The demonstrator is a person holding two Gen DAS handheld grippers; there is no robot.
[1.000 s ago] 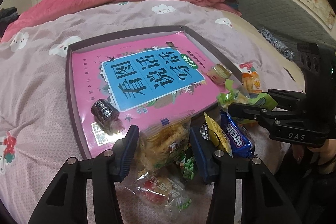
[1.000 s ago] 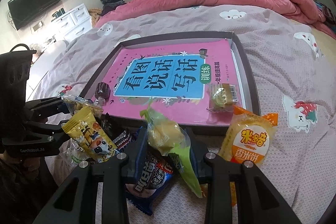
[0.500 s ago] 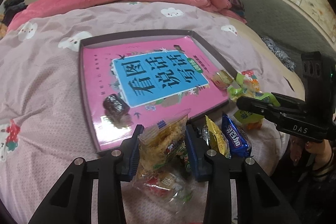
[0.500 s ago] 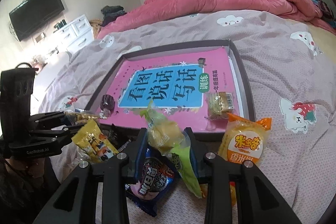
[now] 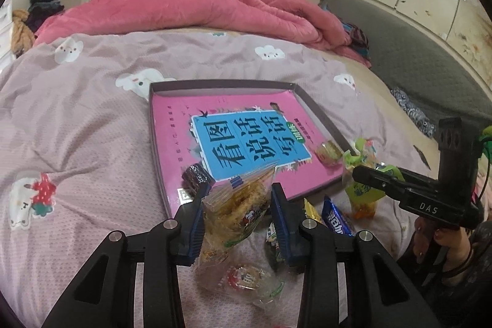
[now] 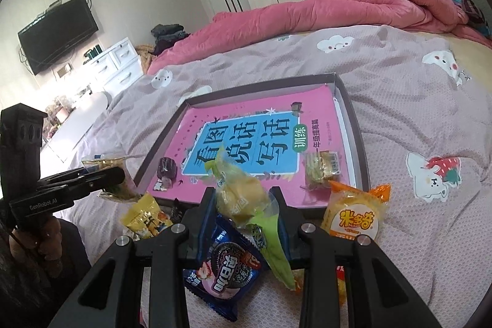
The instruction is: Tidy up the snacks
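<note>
A shallow dark tray lined with a pink book lies on the bed. In it rest a dark brown wrapped sweet and a clear-wrapped biscuit. My left gripper is shut on a clear bag of golden rice crackers, lifted just over the tray's near edge. My right gripper is shut on a green-and-yellow wrapped cake, held above the loose snacks.
Loose snacks lie before the tray: a blue Oreo pack, a yellow packet, an orange rice cake, a clear red-label pack. A pink duvet is heaped at the far side; a person's hand holds the right gripper.
The left gripper's pads closed onto the rice cracker bag and lifted it up toward the tray edge. The right gripper kept its grip on the green cake and barely moved.
</note>
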